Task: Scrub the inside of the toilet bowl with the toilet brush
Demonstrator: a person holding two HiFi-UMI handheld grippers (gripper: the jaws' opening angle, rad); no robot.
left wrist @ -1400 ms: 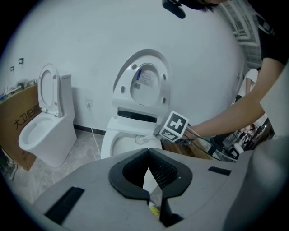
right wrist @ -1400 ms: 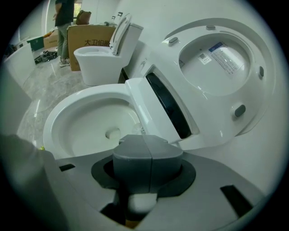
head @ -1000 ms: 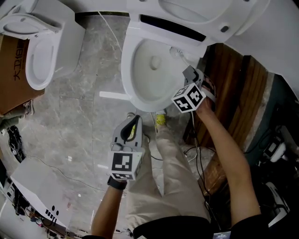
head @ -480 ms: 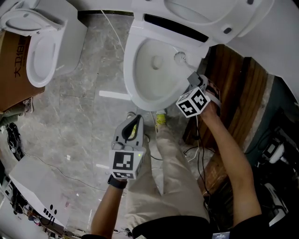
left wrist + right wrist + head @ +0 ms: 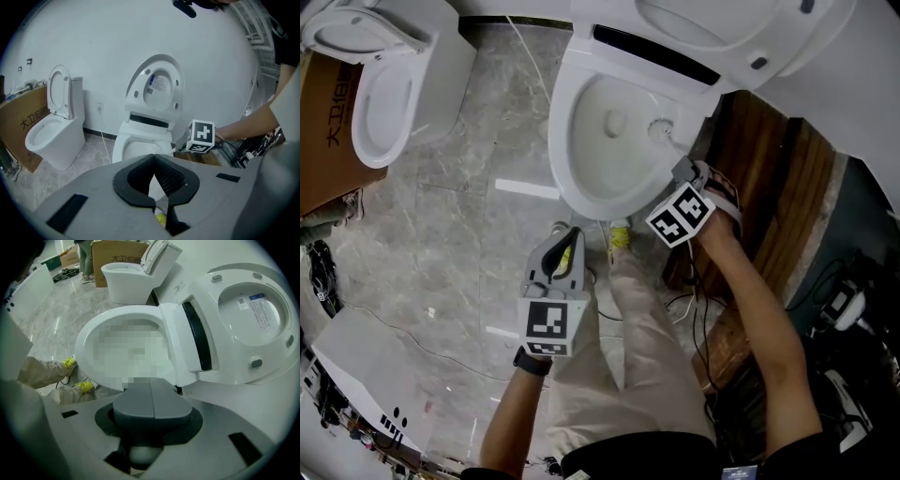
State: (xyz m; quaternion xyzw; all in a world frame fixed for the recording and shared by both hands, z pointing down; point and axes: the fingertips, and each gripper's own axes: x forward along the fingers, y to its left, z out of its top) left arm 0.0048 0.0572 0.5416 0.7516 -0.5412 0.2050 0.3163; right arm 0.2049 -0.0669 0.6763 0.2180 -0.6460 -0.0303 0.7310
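Left gripper: the grey two-jaw left gripper (image 5: 572, 236) is held low beside the trouser leg, its jaws closed tip to tip on nothing.
Right gripper: the right gripper (image 5: 682, 170) is clamped shut on the handle of the white toilet brush (image 5: 659, 127).
Brush head: it is set against the right inner wall of the white ceramic toilet bowl (image 5: 556, 136) and has been drawn slightly towards the front rim over the last second.
Meaning: scrubbing is judged under way, with the left wall probably still to be covered.
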